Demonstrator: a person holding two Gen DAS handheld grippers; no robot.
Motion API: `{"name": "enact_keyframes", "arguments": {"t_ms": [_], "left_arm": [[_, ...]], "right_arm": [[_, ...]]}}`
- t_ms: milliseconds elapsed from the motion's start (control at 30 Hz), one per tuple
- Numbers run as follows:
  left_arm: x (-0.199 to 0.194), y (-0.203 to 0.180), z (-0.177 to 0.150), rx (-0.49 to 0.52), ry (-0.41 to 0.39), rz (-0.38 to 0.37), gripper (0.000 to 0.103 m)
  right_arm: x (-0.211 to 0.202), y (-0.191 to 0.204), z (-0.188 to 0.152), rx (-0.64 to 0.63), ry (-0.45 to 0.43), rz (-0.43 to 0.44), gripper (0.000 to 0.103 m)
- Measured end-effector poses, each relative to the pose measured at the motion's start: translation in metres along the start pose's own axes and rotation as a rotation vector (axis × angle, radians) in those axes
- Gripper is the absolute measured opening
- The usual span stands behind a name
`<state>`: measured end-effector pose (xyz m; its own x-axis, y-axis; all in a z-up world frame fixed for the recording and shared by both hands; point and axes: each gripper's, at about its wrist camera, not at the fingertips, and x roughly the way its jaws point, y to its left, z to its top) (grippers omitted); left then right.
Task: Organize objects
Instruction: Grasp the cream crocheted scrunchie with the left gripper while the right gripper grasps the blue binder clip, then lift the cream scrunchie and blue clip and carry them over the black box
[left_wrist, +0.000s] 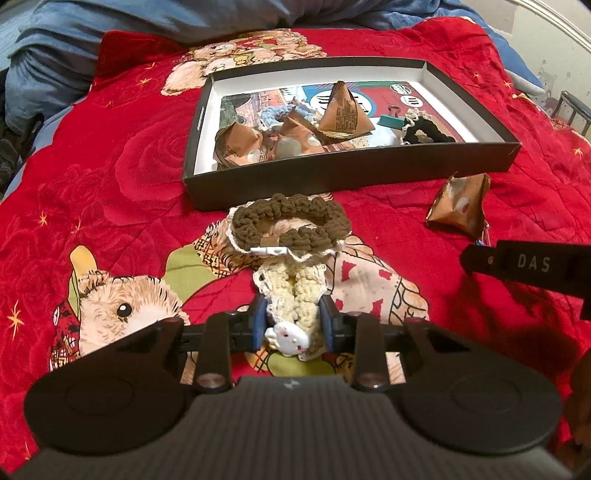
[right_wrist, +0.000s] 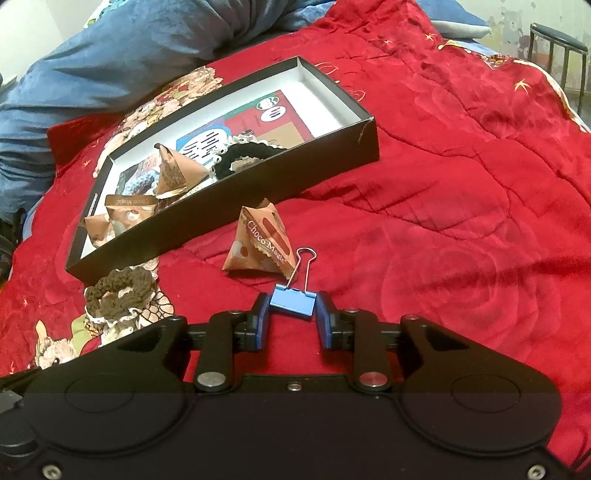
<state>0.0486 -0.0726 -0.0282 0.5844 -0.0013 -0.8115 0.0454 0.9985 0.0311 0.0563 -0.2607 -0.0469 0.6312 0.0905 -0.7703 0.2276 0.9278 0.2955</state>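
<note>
Both hands seem to be at the pick-up step, each with one loose thing taken from the bed and neither yet carried to the box; that is a judgement from how things lie.

The left hand-held gripper (left_wrist: 291, 319) is closed on the cream scrunchie (left_wrist: 295, 295), its blue pads pressing the yarn from both sides, a small white charm at the near end; the brown scrunchie (left_wrist: 291, 221) lies just beyond it at 12 o'clock, touching the cream one's far end, and past that stands the near wall of the black box (left_wrist: 332, 177).

The right hand-held gripper (right_wrist: 291, 312) is closed on the blue binder clip (right_wrist: 292, 303), held by its body right at the fingertips, wire handles pointing away toward 12 o'clock; the chocolate packet (right_wrist: 258, 243) sits near, at about 11 o'clock from the clip, on the red quilt (right_wrist: 443, 221); the box is farther off at 10 to 11 o'clock.

The box already holds several packets, a black scrunchie (left_wrist: 424, 131), a blue one and a teal clip, so sorting looks well along; the brown scrunchie and the packet are left outside.

Next, each hand likely needs to lift clear of the quilt and carry over the box wall before letting go; the left should rise without dragging the brown scrunchie, and the clip's tip-only hold may slip.
</note>
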Motion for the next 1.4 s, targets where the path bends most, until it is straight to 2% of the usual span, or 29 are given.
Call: {"name": "enact_keyframes", "arguments": {"t_ms": [267, 633, 833, 967, 1267, 1400], "left_arm": [[-0.005, 0.01, 0.003, -0.085, 0.004, -0.042, 0.027], [-0.012, 0.008, 0.002, -0.091, -0.014, -0.054, 0.027], [-0.029, 0.005, 0.003, -0.072, -0.096, -0.067, 0.026], [-0.041, 0.008, 0.004, -0.088, -0.148, -0.117, 0.026], [-0.074, 0.021, 0.011, -0.142, -0.332, -0.255, 0.026], [-0.083, 0.026, 0.015, -0.156, -0.387, -0.278, 0.026]], "right_arm": [[-0.005, -0.001, 0.0, 0.021, 0.0, 0.039, 0.026], [-0.02, -0.001, -0.001, 0.047, -0.039, 0.122, 0.025], [-0.044, 0.006, 0.004, 0.032, -0.154, 0.233, 0.025], [-0.053, 0.01, 0.005, 0.026, -0.188, 0.29, 0.025], [-0.073, 0.012, 0.009, 0.007, -0.272, 0.38, 0.025], [-0.079, 0.016, 0.014, -0.012, -0.307, 0.407, 0.025]]}}
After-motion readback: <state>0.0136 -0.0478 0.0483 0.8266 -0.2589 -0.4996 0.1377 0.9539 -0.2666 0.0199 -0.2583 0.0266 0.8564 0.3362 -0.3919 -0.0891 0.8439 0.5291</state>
